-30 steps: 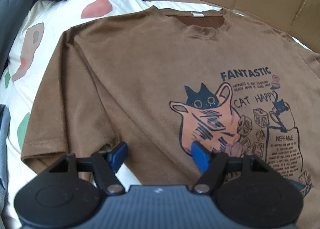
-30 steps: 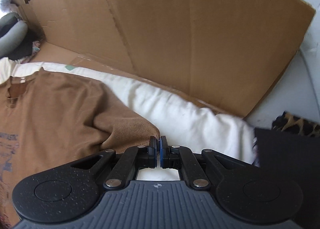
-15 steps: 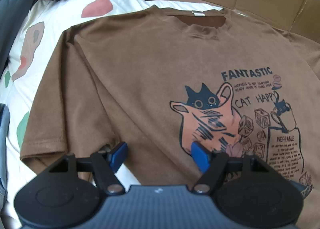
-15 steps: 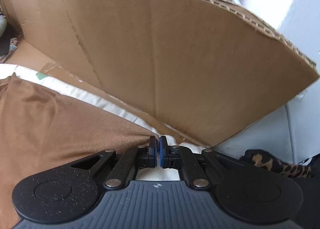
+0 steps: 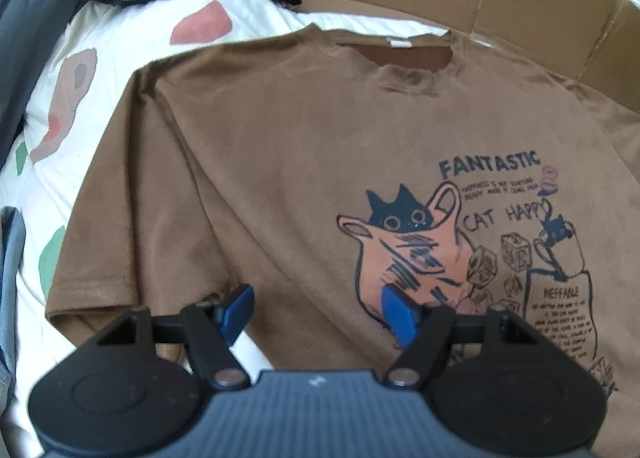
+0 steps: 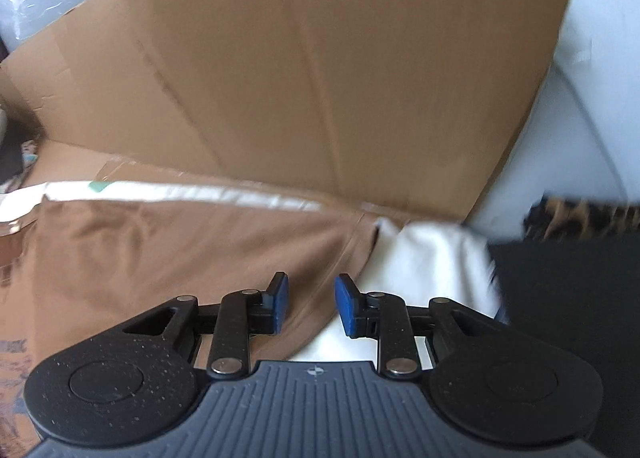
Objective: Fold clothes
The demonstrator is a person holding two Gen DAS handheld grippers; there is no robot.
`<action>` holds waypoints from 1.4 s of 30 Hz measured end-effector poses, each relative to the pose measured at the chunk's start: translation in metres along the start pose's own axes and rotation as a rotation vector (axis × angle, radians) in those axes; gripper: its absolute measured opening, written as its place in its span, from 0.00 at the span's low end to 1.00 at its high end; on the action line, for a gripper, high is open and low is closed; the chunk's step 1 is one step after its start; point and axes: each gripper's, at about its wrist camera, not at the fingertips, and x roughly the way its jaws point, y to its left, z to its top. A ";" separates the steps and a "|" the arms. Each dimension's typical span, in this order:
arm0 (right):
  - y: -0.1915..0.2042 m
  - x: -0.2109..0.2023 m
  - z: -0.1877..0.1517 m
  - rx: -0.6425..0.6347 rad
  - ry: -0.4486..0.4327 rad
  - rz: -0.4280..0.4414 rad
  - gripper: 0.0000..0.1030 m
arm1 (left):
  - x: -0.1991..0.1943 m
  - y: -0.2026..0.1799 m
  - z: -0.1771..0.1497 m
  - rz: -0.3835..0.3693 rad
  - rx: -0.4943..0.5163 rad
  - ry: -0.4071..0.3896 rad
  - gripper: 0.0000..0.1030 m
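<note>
Patterned white bedsheet [image 5: 120, 41] carries one brown cat-print T-shirt [image 5: 280, 161]; both left tongs [image 5: 318, 308] and right tongs [image 6: 311, 304] gape apart, empty.

The right gripper [image 6: 310, 306] is seen with its blue-padded fingers [image 6: 347, 306] spread apart over the sleeve edge of the brown T-shirt [image 6: 160, 250], which is laid on a white sheet [image 6: 432, 258], with a cardboard panel [image 6: 320, 77] propped behind and a black item [image 6: 568, 298] at right.
</note>
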 end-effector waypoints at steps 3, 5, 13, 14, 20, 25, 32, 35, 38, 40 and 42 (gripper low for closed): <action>-0.003 -0.002 -0.013 0.070 0.010 0.045 0.32 | -0.004 -0.001 0.000 -0.003 -0.010 -0.007 0.71; -0.002 0.000 -0.020 0.116 0.020 0.071 0.32 | -0.006 -0.002 0.000 -0.005 -0.016 -0.011 0.71; -0.018 0.012 -0.041 0.303 0.056 0.126 0.43 | -0.010 -0.002 -0.005 -0.009 -0.032 -0.011 0.71; -0.020 0.014 -0.043 0.329 0.063 0.133 0.43 | -0.009 -0.002 -0.006 -0.008 -0.032 -0.010 0.71; -0.024 0.023 -0.055 0.435 0.058 0.211 0.43 | -0.008 -0.002 -0.009 -0.005 -0.029 -0.003 0.71; -0.023 0.028 -0.053 0.462 0.023 0.211 0.01 | -0.009 -0.004 -0.010 -0.007 -0.017 -0.007 0.71; -0.017 0.006 -0.034 0.333 -0.014 0.180 0.00 | -0.008 -0.004 -0.010 -0.005 -0.017 -0.008 0.71; -0.021 0.000 -0.025 0.305 -0.012 0.150 0.00 | -0.008 -0.004 -0.010 -0.001 -0.015 -0.009 0.71; -0.027 -0.006 -0.017 0.288 -0.017 0.122 0.00 | -0.007 -0.003 -0.010 0.001 -0.019 -0.006 0.71; -0.031 -0.008 -0.014 0.279 -0.016 0.109 0.00 | -0.007 -0.004 -0.010 0.002 -0.016 -0.005 0.71; -0.033 -0.009 -0.013 0.266 -0.009 0.095 0.00 | -0.007 -0.004 -0.010 0.004 -0.011 -0.005 0.71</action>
